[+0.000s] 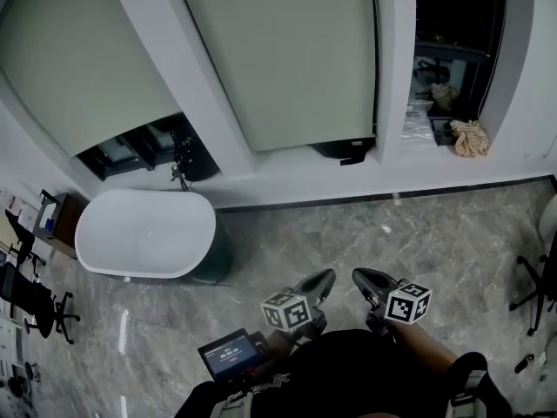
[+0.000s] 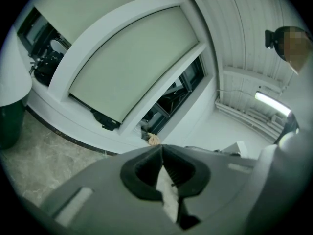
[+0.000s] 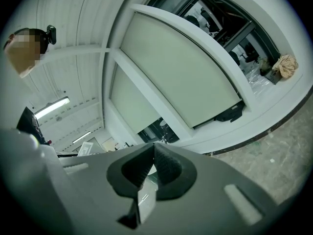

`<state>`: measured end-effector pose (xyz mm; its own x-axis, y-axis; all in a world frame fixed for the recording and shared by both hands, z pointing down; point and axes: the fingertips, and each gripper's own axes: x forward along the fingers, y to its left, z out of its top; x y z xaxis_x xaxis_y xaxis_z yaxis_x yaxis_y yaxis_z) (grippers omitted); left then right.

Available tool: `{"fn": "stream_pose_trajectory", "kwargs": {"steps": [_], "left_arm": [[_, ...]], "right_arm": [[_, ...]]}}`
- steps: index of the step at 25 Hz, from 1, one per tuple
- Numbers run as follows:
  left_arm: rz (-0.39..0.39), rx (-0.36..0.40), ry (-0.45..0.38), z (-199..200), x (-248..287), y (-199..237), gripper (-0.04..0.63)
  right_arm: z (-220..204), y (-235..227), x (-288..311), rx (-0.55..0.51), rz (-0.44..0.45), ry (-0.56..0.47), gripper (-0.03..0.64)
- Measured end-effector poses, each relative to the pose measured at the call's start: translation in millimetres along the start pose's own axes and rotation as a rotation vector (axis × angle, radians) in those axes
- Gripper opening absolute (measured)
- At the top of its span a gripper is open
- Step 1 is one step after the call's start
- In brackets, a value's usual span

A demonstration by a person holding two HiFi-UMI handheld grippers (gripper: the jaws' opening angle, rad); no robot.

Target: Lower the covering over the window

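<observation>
Both the left gripper (image 2: pixel 162 153) and right gripper (image 3: pixel 152 150) are closed on nothing, well back from the two blinds (image 1: pixel 296 50), which hang nearly to the sill (image 1: pixel 287 178); the right pane (image 1: pixel 459 16) is bare (approach or finished retreat, either fits). Any further pull should be straight and even. The white tub (image 1: pixel 144 233) looks empty

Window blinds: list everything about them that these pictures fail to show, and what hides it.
Tops of the left blind and middle blind: cut off by the head view's upper edge.
Inside of the right window: dark in the head view, its top out of frame.
Pull cord or chain: too thin to confirm anywhere.
The dark object under the middle blind: too dark to identify.
</observation>
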<state>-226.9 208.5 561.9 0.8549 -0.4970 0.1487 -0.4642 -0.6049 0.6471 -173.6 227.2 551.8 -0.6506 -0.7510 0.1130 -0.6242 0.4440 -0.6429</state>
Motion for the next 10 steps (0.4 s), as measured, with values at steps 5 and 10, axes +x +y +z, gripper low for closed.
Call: {"fn": "stream_pose_trajectory", "kwargs": {"steps": [5, 10], "left_arm": [[0.01, -0.011, -0.01, -1.5, -0.2, 0.4, 0.003], [0.009, -0.015, -0.001, -3.5, -0.1, -1.7, 0.003]], "right_arm": [[-5.9, 2.8, 0.6, -0.005, 0.01, 0.032, 0.006], [-4.7, 2.6, -0.5, -0.007, 0.007, 0.034, 0.006]]}}
